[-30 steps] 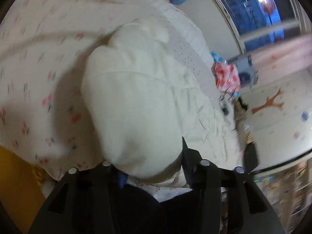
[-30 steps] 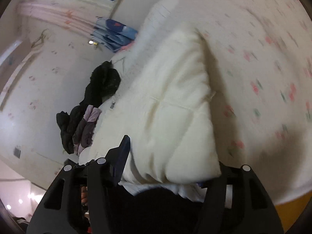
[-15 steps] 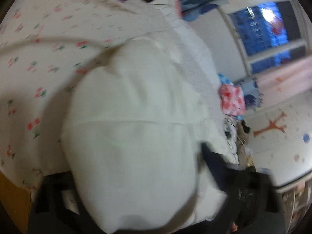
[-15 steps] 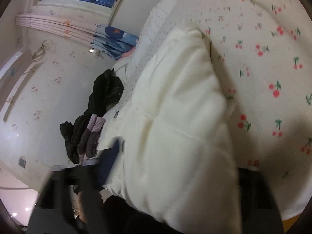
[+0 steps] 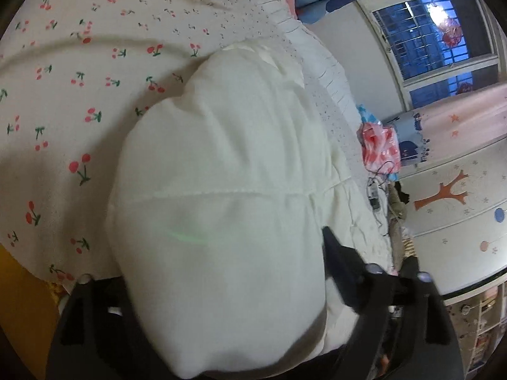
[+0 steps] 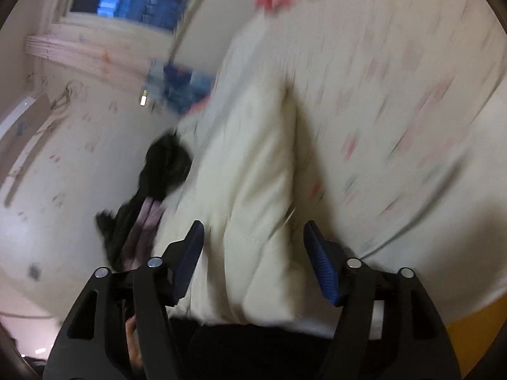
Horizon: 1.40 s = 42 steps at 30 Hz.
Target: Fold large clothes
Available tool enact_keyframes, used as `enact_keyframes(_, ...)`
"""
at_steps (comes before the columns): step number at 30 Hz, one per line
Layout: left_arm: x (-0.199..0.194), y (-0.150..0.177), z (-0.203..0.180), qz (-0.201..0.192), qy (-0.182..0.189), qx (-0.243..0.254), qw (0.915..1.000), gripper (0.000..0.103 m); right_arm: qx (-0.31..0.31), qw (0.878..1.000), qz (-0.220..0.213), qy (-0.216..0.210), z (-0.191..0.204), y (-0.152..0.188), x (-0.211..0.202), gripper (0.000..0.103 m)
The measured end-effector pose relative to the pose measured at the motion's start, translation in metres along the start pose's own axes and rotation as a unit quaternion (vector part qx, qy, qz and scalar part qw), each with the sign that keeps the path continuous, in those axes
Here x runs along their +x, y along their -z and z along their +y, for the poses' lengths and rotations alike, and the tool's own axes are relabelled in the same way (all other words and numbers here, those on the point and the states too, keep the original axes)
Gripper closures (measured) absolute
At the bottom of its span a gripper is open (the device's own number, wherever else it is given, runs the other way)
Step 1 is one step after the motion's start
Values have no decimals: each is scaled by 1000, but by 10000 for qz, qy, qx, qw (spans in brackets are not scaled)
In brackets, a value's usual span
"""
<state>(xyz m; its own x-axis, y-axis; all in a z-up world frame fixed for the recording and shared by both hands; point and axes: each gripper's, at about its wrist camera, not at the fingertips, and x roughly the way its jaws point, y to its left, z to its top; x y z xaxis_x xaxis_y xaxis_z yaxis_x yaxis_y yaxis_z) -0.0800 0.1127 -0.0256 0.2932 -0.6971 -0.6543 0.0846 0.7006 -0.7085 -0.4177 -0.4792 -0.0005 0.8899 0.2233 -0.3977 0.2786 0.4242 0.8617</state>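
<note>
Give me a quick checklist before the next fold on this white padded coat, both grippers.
1. Right gripper free of the white padded coat: ok; its jaws are opening, the coat lies between them and the pads stand apart from it.
2. Left gripper released: cannot tell; its jaws are opening, but the coat bulges over the left finger and hides the pads.
3. Coat lying on the cherry-print sheet: ok.
4. Coat clear of the dark clothes pile: ok, the pile sits beside it.
5. Right wrist view sharp enough to aim: not ok, blurred.
</note>
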Motion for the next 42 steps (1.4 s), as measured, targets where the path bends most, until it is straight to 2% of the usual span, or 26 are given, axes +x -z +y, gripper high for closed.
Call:
enact_keyframes(2, 2, 0, -4, -28, -108, -45, 9999, 15, -315, 9965, -610, 482, 16, -21, -24, 34)
enact_keyframes(4, 5, 1, -8, -117, -288, -105, 9995, 15, -733, 9927, -769, 575, 41, -40, -25, 29)
enact_keyframes(7, 5, 2, -9, -203, -381, -103, 9990, 15, -1598, 9833, -502, 719, 97, -70, 16, 15)
enact_keyframes(9, 4, 2, -6, -206, -368, -114, 9990, 15, -2088, 9741, -43, 867, 124, -86, 76, 12)
enact_keyframes(12, 4, 1, -6, -204, -405, -102, 9989, 15, -2025, 9689, 601, 1286, 107, -101, 154, 12)
enact_keyframes(13, 5, 1, -6, -201, -404, -105, 9989, 15, -1816, 9658, 996, 1559, 82, -102, 185, 12)
enact_keyframes(14, 6, 1, -6, -176, -385, -94, 9991, 15, -1714, 9637, 1174, 1677, 68, -101, 199, 12)
enact_keyframes(17, 7, 0, -6, -165, -355, -112, 9992, 15, -1803, 9620, 969, 1808, 80, -104, 190, 12)
enact_keyframes(20, 7, 0, -1, -169, -237, -196, 9994, 15, -2272, 9539, 616, 1861, 122, -110, 177, 12)
enact_keyframes(22, 6, 0, 0, -171, -213, -199, 9994, 15, -2614, 9453, 635, 1846, 150, -112, 190, 12)
enact_keyframes(24, 7, 1, 0, -174, -197, -220, 9994, 15, -2716, 9387, 909, 1919, 156, -115, 220, 10)
enact_keyframes(26, 6, 1, 1, -178, -184, -234, 9994, 14, -2711, 9120, 1794, 2502, 131, -107, 284, 9)
enact_keyframes(27, 6, 2, 0, -180, -169, -231, 9994, 14, -2619, 9081, 2023, 2568, 122, -109, 300, 8)
enact_keyframes(30, 5, 3, 2, -198, -118, -274, 9994, 14, -2622, 9140, 1598, 2653, 146, -112, 297, 9)
enact_keyframes(31, 5, 3, 3, -197, -87, -293, 9993, 14, -2752, 9190, 1457, 2419, 166, -108, 293, 9)
enact_keyframes(32, 5, 3, 5, -196, -67, -313, 9993, 14, -2945, 9171, 1443, 2269, 186, -101, 296, 9)
enact_keyframes(34, 5, 3, 6, -194, -54, -316, 9993, 14, -3345, 9084, 1555, 1967, 224, -82, 311, 9)
enact_keyframes(36, 5, 4, 6, -197, -36, -317, 9993, 14, -3490, 9016, 1877, 1735, 242, -60, 336, 9)
enact_keyframes(37, 5, 4, 6, -200, -17, -332, 9992, 14, -3545, 8927, 2143, 1774, 245, -45, 361, 9)
enact_keyframes(38, 4, 4, 7, -205, 6, -349, 9992, 14, -3623, 8788, 2398, 1973, 239, -33, 381, 8)
enact_keyframes(39, 4, 4, 7, -205, 19, -351, 9992, 13, -3736, 8600, 2669, 2228, 230, -19, 401, 6)
enact_keyframes(40, 3, 5, 7, -218, 44, -341, 9992, 12, -3793, 8511, 2753, 2366, 223, -11, 414, 6)
enact_keyframes(42, 2, 6, 9, -212, 68, -340, 9992, 12, -3632, 8595, 2638, 2445, 231, -15, 413, 6)
